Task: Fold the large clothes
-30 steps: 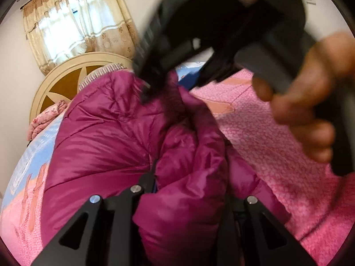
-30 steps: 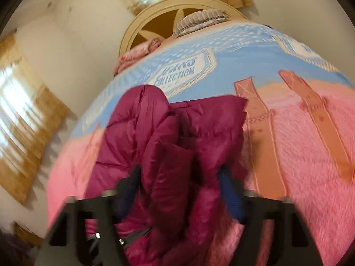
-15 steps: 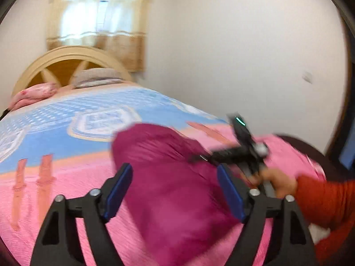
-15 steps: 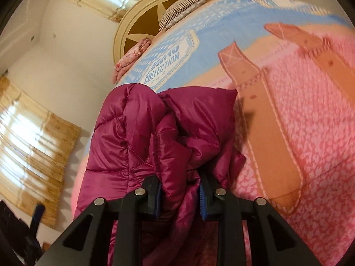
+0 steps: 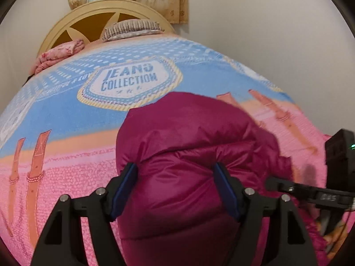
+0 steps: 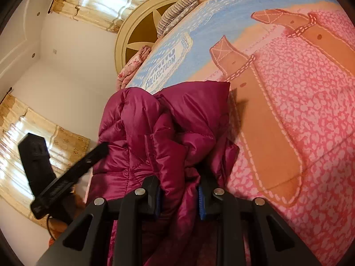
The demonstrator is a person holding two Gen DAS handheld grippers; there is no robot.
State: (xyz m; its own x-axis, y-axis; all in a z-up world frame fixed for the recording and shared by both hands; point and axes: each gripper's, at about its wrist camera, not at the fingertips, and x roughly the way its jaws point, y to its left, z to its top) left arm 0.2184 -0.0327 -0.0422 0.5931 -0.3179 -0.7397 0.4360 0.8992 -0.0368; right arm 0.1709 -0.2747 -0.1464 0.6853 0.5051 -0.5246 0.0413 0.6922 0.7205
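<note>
A puffy magenta down jacket (image 5: 188,133) lies bunched on the bed, partly folded over itself. My left gripper (image 5: 175,177) hovers over its near bulge with the jaws wide and closing; the blue pads (image 5: 124,184) flank the fabric without pinching it. My right gripper (image 6: 179,197) is shut on a gathered fold of the jacket (image 6: 155,122) near its right edge. In the left wrist view the right gripper (image 5: 332,188) shows at the far right. The left gripper's body (image 6: 55,177) appears blurred at the left of the right wrist view.
The bed carries a blue and pink bedspread (image 5: 66,122) printed with "Jeans Collection" and belt straps. A cream headboard (image 5: 88,22), a striped pillow (image 5: 133,28) and a folded pink blanket (image 5: 60,53) sit at the far end. Walls and curtains surround the bed.
My left gripper let go of the jacket fold, opened wide and drew back from it. My right gripper closed tighter on its fold and sank toward the bed.
</note>
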